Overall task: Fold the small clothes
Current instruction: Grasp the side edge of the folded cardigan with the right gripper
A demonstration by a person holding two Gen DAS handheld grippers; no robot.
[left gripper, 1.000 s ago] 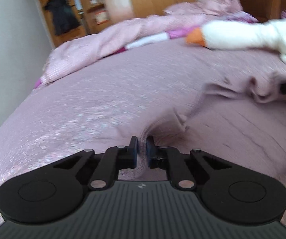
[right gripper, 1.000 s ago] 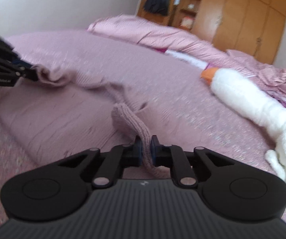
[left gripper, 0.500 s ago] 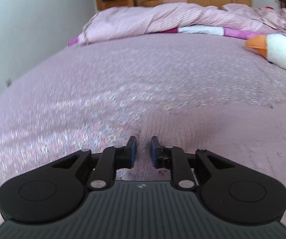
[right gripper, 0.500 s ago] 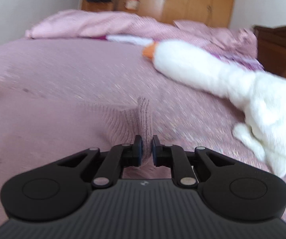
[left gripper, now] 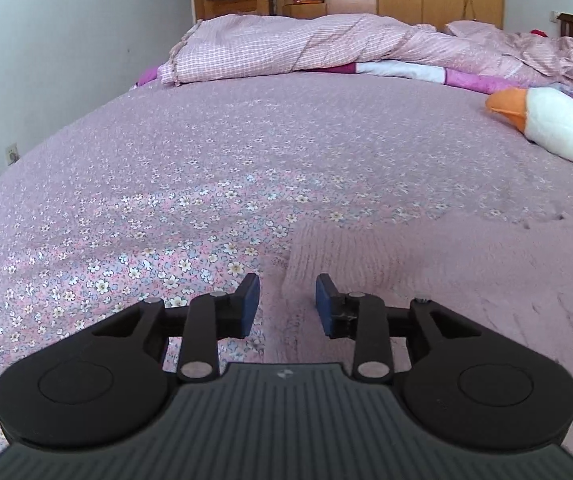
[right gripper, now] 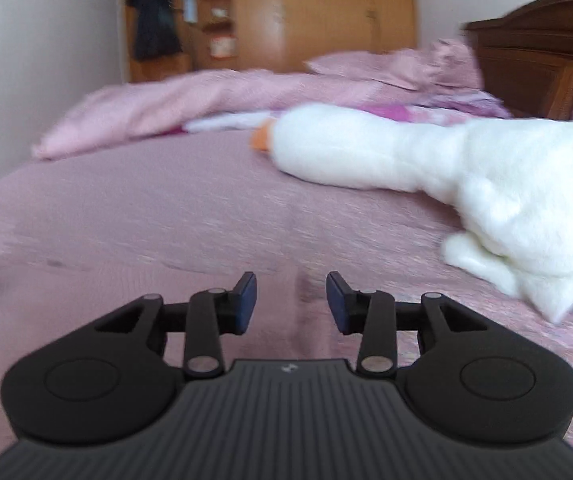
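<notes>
A small mauve knit garment (left gripper: 446, 264) lies flat on the flowered bedsheet (left gripper: 166, 184). My left gripper (left gripper: 286, 302) is open and empty, low over the garment's left corner. In the right wrist view the same garment (right gripper: 126, 300) spreads under and left of my right gripper (right gripper: 291, 300), which is open and empty just above the cloth. That view is blurred.
A white plush goose with an orange beak (right gripper: 386, 152) lies to the right on the bed; it also shows in the left wrist view (left gripper: 558, 124). A rumpled pink quilt (left gripper: 306, 44) lies at the far end. A wall runs along the left; wardrobes stand behind.
Both grippers held garment corners a second ago, carried them over and down onto the bed, then opened and let go. The garment now lies flat.
</notes>
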